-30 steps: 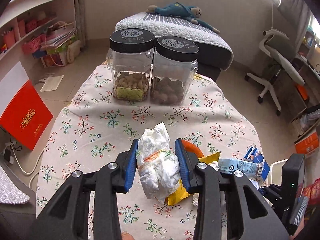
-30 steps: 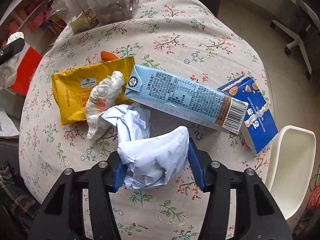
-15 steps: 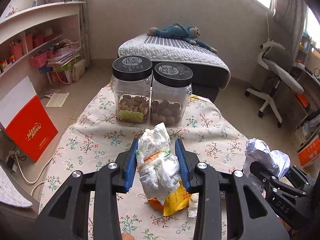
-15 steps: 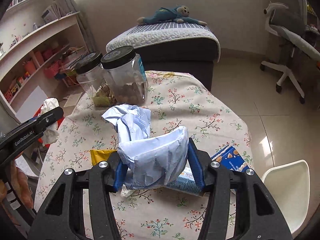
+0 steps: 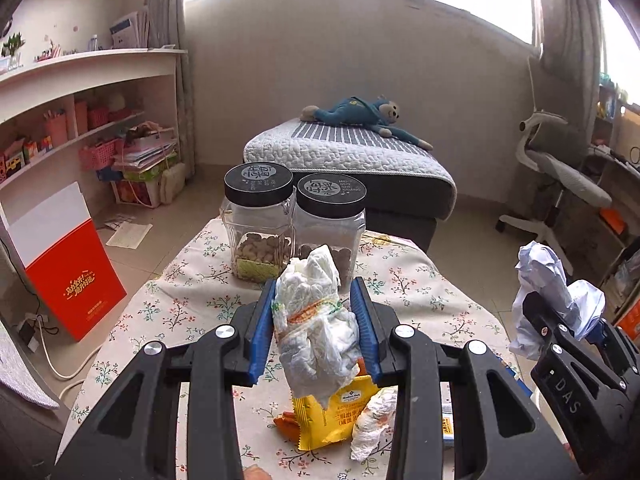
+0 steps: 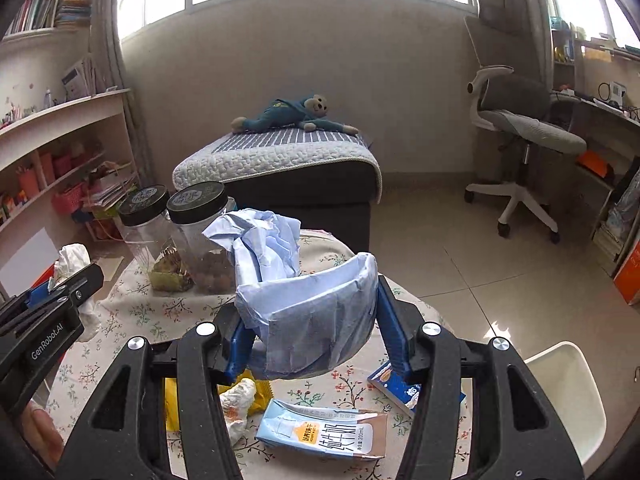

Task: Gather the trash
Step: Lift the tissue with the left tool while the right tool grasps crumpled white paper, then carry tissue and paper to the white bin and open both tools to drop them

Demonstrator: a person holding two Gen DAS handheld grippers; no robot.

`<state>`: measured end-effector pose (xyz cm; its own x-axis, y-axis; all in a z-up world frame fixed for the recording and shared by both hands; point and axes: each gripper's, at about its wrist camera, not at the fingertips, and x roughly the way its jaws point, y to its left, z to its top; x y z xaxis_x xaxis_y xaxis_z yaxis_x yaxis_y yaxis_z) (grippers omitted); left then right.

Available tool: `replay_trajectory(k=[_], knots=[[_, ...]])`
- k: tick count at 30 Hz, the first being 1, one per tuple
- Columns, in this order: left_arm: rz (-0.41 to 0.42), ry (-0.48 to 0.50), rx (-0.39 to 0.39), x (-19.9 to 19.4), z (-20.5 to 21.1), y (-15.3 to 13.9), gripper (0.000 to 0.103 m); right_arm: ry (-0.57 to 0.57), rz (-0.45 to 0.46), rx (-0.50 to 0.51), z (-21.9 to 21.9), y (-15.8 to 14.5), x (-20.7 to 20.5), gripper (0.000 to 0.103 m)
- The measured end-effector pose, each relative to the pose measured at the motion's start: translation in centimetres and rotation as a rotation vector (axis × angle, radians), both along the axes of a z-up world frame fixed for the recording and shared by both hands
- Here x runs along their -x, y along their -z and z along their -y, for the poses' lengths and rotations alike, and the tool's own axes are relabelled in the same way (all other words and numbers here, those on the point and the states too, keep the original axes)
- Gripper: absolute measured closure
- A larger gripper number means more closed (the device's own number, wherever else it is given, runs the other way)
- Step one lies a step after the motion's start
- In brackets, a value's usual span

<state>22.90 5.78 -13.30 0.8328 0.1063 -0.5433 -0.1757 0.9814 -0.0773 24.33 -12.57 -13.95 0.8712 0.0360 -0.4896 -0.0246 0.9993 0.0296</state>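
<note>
Both tongs are full, the left tongs (image 5: 316,320) pinching a white wad (image 5: 316,320) and the right tongs (image 6: 310,320) pinching blue paper (image 6: 308,312), both high above the leftover trash low in the frame, with the white bin (image 6: 568,396) at the lower right, nearer the right tongs.

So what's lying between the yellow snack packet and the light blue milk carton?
A crumpled white tissue, partly overlapping the packet beside the carton, in the right wrist view.

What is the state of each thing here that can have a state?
Left tongs: shut on the white crumpled wrapper, lifted off the table.
Right tongs: shut on the blue crumpled paper, also lifted.
Two clear jars: upright, black lids on, partly filled.
Milk carton: lying on its side on the table.
Yellow snack packet: lying flat.
Small white wad: lying on the table.
</note>
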Motion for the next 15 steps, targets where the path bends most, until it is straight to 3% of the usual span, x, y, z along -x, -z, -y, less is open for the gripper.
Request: replay_trajectory(k=[15], knots=[[0.057, 0.061, -0.014, 0.6, 4.9, -1.9, 0.066, 0.108, 0.107, 0.022, 3.9, -1.9, 2.1, 0.05]])
